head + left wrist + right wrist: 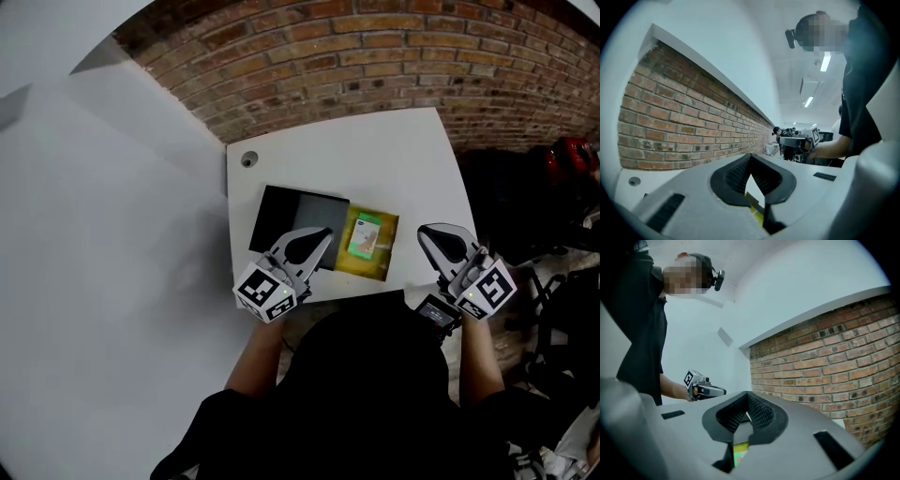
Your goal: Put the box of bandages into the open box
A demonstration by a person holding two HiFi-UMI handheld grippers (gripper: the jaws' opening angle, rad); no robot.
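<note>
The green and white box of bandages (365, 235) lies inside the open box (379, 267), whose lining is yellow, near the front edge of the white table (375, 155). My left gripper (322, 235) hovers over the open box's left side, jaws shut with nothing between them. In the left gripper view its closed tips (751, 157) point level toward the brick wall, and a strip of the yellow lining (755, 207) shows below. My right gripper (427, 233) hangs to the right of the open box, shut and empty. Under its tips (748, 395) a sliver of the bandage box (739, 452) shows.
A flat black lid (286, 216) lies against the open box's left side. A round cable hole (248, 159) sits at the table's far left corner. A brick wall (375, 47) runs behind the table. Dark bags (553, 216) stand on the floor at the right.
</note>
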